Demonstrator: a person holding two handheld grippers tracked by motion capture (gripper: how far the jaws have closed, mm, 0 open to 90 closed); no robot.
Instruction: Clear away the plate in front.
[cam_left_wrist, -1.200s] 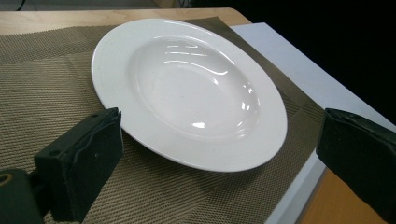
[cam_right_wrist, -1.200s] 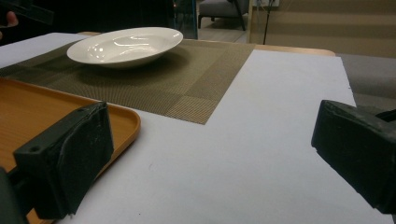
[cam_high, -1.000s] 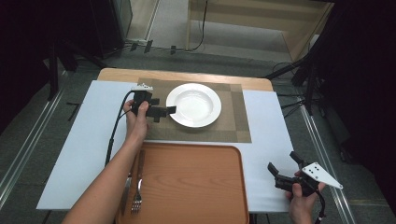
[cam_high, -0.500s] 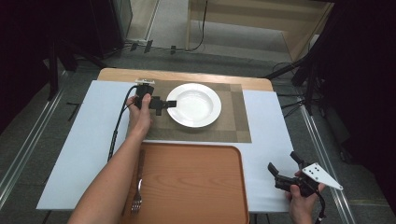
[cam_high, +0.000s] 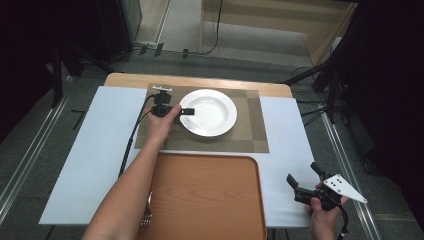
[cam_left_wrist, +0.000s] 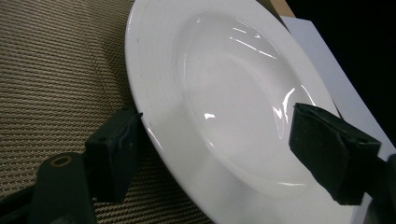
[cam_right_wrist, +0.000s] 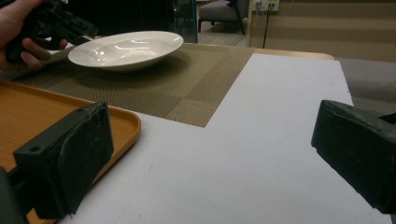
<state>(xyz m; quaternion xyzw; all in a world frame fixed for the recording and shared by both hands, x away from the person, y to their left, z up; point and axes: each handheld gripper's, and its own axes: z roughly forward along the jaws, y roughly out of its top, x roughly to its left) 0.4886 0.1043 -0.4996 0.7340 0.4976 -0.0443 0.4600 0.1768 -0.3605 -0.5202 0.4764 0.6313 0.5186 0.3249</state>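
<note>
The white plate (cam_high: 208, 112), glossy, round and deep-welled, is set on a woven brown placemat (cam_high: 235, 139). Its near rim is straddled by the left gripper (cam_high: 186, 111), whose jaws have just been closing, not yet pressing. Below the plate lies a smooth orange tray (cam_high: 210, 200); right of it, the right gripper (cam_high: 302, 179) is held spread, empty.

A glossy white plate (cam_high: 212, 112) is being shown on a woven placemat (cam_high: 220, 137) banded in tan and brown. An orange wood-grain tray (cam_high: 205, 200) and black gripper pads (cam_left_wrist: 112, 156) are being noted.
</note>
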